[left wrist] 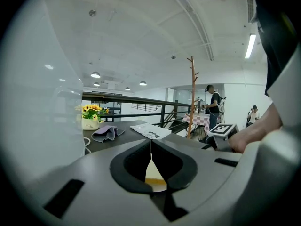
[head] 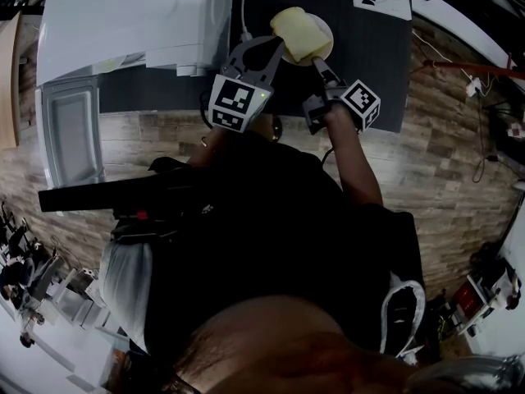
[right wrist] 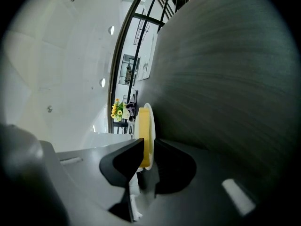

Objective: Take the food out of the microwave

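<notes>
Dark table (head: 373,80), one microwave (head: 123,23); right of it one plate (head: 327,33) holds one yellow bread piece (head: 299,31). Your left gripper (head: 277,46) is pressed together; your right gripper (head: 319,62) is slightly spread, straddling the plate rim.

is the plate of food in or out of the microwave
out: the plate of yellow food is over the dark table, beside the white microwave, not inside it

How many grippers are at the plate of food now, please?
2. The left gripper, shut, sits at the left edge of the plate; the right gripper is at its right edge with the rim between its jaws. None appears hidden.
</notes>
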The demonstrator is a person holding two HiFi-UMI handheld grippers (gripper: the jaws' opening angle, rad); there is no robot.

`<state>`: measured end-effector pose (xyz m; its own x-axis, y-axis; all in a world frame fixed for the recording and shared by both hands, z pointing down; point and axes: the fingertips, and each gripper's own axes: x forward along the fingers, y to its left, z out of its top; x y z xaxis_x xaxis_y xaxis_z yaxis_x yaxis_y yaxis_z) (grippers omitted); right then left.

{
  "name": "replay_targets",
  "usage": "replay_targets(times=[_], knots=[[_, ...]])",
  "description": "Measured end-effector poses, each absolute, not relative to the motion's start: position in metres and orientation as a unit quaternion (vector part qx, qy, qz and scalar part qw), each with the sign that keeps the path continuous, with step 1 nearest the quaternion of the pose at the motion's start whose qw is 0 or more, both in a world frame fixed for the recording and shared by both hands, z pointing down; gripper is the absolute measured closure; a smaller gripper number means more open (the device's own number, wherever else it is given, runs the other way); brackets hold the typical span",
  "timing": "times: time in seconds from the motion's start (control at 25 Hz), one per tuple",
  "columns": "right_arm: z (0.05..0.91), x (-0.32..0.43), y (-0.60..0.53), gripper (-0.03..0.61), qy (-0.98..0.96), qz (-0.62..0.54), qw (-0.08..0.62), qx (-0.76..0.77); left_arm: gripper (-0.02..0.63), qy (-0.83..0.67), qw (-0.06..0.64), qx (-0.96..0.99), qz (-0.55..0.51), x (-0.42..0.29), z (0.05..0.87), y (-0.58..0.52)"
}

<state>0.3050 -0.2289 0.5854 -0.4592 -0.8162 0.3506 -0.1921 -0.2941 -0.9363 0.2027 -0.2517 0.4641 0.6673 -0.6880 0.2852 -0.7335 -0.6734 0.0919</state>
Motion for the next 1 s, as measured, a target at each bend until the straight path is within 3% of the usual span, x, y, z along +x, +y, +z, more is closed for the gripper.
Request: replay_targets(times=[0.48,1.0], knots=[[0.5909,0.2992,-0.2251,0.488,0.556,-0.662,0.192,-0.464,0.606,-0.391,0.102,0.907,0.116,0.2037,0.4651,-0.2527],[0.5901,0.2963,-0.2241,0.485,0.612,-0.613,0.105,-0.489,0.606,-0.393,0.099,0.907,0.117,0.2005,0.4642,-0.2533]])
